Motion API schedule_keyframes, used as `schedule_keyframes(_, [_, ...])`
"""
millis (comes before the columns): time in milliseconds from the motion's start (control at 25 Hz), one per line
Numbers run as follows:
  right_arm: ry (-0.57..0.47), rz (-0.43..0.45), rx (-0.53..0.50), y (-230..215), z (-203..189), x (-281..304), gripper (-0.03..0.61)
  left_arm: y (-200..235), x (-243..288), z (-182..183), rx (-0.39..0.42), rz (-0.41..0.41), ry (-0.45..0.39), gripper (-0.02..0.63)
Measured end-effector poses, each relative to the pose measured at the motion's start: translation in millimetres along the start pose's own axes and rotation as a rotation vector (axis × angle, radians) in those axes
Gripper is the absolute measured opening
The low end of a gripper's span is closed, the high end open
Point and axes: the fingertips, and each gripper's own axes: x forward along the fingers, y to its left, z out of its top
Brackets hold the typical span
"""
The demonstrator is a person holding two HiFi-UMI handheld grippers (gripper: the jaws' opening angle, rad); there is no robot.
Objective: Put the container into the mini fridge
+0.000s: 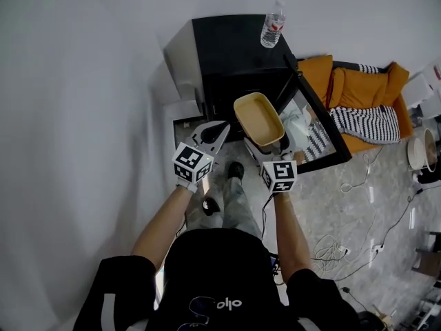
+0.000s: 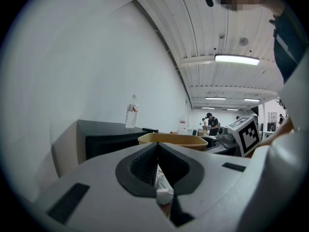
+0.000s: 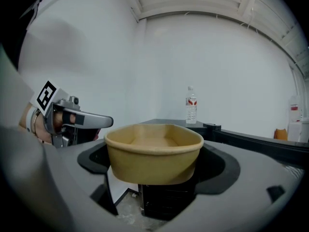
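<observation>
container [image 1: 258,119]: we saw plain tan all over.
right gripper [image 3: 157,163]: we noted a pale grey body with black pads.
left gripper [image 2: 157,151]: we found the same pale grey, with dark ribbed pads.
marker cubes [image 1: 191,163]: black squares on white.
mini fridge [image 1: 227,47]: black ahead of both grippers, pale grey on its side.
bottle [image 1: 273,25]: clear, with a red-and-white label.
cushion [image 1: 358,88]: orange, right of the right gripper.
cloth [image 1: 365,123]: we saw black-and-white stripes.
floor [image 1: 372,205]: mottled grey.

"olo" lettering on black shirt [image 1: 222,281]
</observation>
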Motion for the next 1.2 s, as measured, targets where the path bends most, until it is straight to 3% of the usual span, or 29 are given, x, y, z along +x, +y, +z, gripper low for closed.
schedule_keyframes(1200, [0.024, -0.069, 0.028, -59, -92, 147, 0.535, 65, 86, -80, -0.042, 0.000, 0.096, 0.006])
